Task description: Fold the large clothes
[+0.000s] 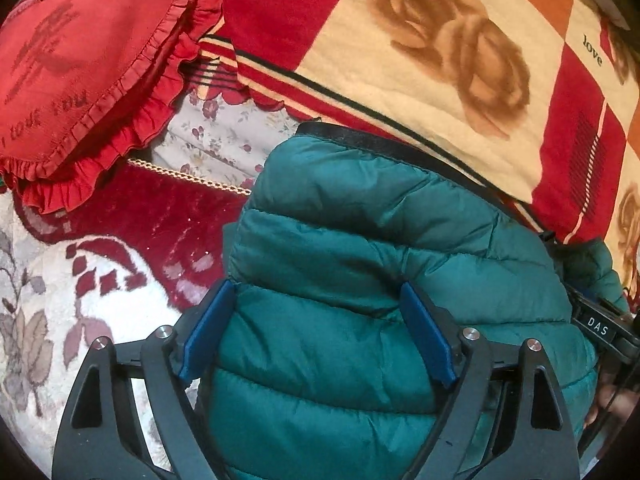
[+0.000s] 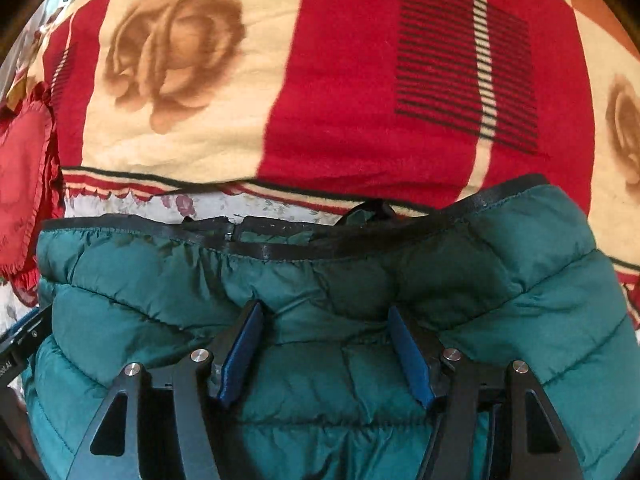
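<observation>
Your teal quilted puffer jacket point(image 1: 360, 248) lies folded on the bed, its black-bound hem toward the red-and-cream rose blanket point(image 1: 420, 40). Left gripper point(image 1: 316, 332) stands wide apart, right gripper point(image 2: 326, 348) partly apart; neither pinches fabric. Press the bulge flat and square the hem before gripping. Sleeves, zip and lower layers are hidden.

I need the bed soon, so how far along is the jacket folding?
The green jacket lies bunched into a thick bundle on the blanket, so some folding looks done. Both grippers, left and right, hover with jaws apart, gripping nothing. Final tidying remains.
</observation>
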Demonstrator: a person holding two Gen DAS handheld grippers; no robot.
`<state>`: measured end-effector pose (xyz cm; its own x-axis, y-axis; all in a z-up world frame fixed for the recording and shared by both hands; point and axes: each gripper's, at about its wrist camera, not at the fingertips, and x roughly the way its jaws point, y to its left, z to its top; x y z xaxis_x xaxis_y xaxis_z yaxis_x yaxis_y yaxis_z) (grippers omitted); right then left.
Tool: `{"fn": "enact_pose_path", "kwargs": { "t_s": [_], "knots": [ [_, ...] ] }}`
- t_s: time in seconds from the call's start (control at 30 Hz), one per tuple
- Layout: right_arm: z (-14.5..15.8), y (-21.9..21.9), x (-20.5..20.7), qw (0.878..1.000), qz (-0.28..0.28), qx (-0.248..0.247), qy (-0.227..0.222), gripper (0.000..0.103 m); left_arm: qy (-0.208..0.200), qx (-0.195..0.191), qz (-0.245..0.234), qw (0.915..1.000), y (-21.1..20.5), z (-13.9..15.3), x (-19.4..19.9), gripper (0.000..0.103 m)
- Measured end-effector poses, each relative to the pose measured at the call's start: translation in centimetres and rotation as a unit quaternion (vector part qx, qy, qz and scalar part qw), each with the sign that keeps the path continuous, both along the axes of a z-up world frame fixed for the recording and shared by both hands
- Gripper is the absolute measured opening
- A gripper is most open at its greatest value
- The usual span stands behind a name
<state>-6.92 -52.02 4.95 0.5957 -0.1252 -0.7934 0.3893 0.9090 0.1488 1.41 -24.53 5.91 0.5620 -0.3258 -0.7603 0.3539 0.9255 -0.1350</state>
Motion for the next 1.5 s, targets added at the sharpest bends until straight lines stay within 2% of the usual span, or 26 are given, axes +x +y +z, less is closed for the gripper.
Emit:
{"fn": "enact_pose_path", "kwargs": {
  "t_s": [0.1,0.27,0.4,0.5,0.63,0.73,0.8,1.03,1.13,1.27,1.43,1.5],
  "knots": [
    [0.2,0.0,-0.4,1.000,-0.001,-0.002,-0.001,0.062,-0.003,0.006,0.000,1.0000,0.0,0.1,0.0,0.085],
    [3.2,-0.1,-3.8,0.999,0.000,0.010,-0.035,0.062,-0.020,0.021,-0.002,0.9996,0.2,1.7,-1.2,0.085],
    [5.3,-1.2,-7.6,0.998,-0.012,-0.003,-0.054,0.065,-0.032,0.003,-0.004,0.9995,0.6,3.4,-1.7,0.085],
    [6.2,-2.4,-9.3,0.998,-0.027,-0.033,-0.056,0.068,-0.038,0.005,-0.002,0.9993,0.1,4.1,-1.3,0.085],
    [5.8,-5.3,-10.0,0.997,-0.054,-0.037,-0.047,0.068,-0.037,0.011,0.005,0.9992,-0.8,3.9,-0.8,0.085],
    [4.5,-6.6,-9.3,0.996,-0.065,-0.040,-0.034,0.068,-0.028,0.039,0.015,0.9987,-1.3,2.9,-0.1,0.085],
    [3.4,-6.9,-8.6,0.997,-0.068,-0.039,-0.025,0.068,-0.017,0.041,0.019,0.9988,-1.3,2.2,0.5,0.085],
    [0.4,-8.9,-7.8,0.996,-0.084,0.020,-0.014,0.074,-0.014,0.040,0.021,0.9989,-1.4,0.8,1.2,0.087],
    [0.3,-8.8,-7.5,0.996,-0.084,0.011,-0.007,0.075,-0.019,0.049,0.020,0.9984,-1.6,0.7,1.1,0.087],
    [2.4,-7.8,-8.6,0.996,-0.088,0.006,-0.018,0.074,-0.023,0.047,0.020,0.9984,-1.5,0.7,0.9,0.087],
    [6.4,-5.3,-13.0,0.996,-0.065,0.011,-0.053,0.074,-0.022,0.043,0.022,0.9986,-1.1,0.9,0.5,0.087],
    [7.1,-4.1,-14.6,0.997,-0.050,0.002,-0.060,0.074,-0.020,0.044,0.023,0.9986,-1.0,1.0,0.3,0.087]
  ]
}}
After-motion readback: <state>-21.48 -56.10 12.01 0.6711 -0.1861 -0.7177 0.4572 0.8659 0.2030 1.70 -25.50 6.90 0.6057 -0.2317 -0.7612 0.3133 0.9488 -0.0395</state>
